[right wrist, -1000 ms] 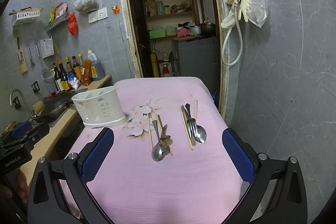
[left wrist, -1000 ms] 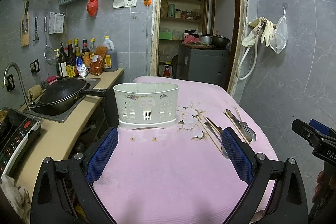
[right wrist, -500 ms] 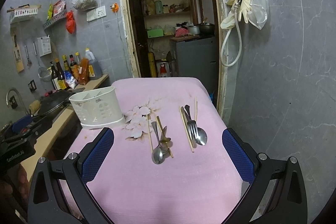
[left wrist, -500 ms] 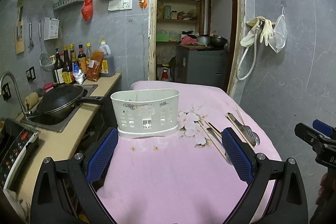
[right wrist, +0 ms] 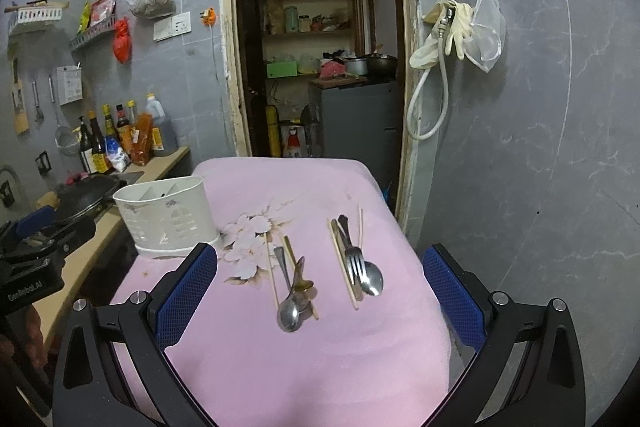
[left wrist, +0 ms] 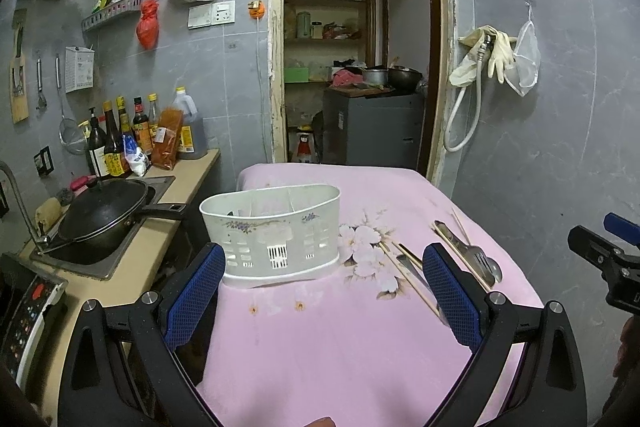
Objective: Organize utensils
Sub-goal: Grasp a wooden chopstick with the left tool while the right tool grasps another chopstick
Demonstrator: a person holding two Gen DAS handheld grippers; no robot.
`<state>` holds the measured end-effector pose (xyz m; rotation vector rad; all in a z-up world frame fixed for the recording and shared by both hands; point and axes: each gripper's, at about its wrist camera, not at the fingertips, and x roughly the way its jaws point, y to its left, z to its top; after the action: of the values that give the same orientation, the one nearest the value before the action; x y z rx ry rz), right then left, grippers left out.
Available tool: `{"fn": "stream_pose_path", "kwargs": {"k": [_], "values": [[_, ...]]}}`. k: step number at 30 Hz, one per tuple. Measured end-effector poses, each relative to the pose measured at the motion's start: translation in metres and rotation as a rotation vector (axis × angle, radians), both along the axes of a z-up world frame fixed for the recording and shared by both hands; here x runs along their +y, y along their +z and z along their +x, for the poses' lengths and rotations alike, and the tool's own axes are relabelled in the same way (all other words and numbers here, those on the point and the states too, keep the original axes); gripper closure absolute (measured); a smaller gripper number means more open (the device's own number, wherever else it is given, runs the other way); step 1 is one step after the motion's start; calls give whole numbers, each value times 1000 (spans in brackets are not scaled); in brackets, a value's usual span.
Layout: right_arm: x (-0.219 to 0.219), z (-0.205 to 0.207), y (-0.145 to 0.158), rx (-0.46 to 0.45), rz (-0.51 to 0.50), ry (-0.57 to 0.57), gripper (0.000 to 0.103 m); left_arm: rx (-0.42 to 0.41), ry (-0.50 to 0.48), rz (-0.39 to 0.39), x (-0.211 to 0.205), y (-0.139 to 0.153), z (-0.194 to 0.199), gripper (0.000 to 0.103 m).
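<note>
While you held both tools above the pink cloth (right wrist: 312, 367) that covered the counter, your left claw (left wrist: 324, 289) was wide open and held nothing. Your right claw (right wrist: 320, 289) was also wide open and empty.

The white caddy (left wrist: 276, 233) stood upright on the cloth, near the left edge of the counter. In the left wrist view it was just in front of the left claw, a little to the left of the middle. It had dividers inside; something small and dark showed in one compartment, but I could not tell what it was.

The utensils lay flat on the cloth in two groups, to the right of the caddy and apart from it. The nearer group was beside the flower print (right wrist: 250, 239): a large spoon (right wrist: 289, 311), a smaller brass-coloured spoon (right wrist: 298, 277) lying across it, and a pair of chopsticks (right wrist: 272, 275), one at each side of them. The second group lay further to the right: a fork (right wrist: 352, 259) and a spoon (right wrist: 371, 277) touching each other, with more chopsticks (right wrist: 342, 263) along them.

In the right wrist view, both groups were between the two blue pads (right wrist: 186, 291) of your right claw, ahead of the tips.

At the left of the counter stood a sink with a black wok (left wrist: 102, 213) in it.
</note>
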<state>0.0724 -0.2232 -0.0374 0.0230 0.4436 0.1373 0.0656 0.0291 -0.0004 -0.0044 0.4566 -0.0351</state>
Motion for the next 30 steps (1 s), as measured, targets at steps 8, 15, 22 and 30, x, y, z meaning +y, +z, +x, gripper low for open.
{"fn": "stream_pose_path", "kwargs": {"k": [8,15,22,30], "values": [[-7,36,-5,10,-28,18,0,22,15,-9,-10,-6,40,6],[-22,90,-22,61,-52,73,0,133,-9,-41,-33,-32,91,6],[-45,156,-49,169,-15,126,11,241,3,-58,-55,-68,136,7],[-68,224,-86,342,62,161,39,356,-13,-75,-70,-110,181,18]]}}
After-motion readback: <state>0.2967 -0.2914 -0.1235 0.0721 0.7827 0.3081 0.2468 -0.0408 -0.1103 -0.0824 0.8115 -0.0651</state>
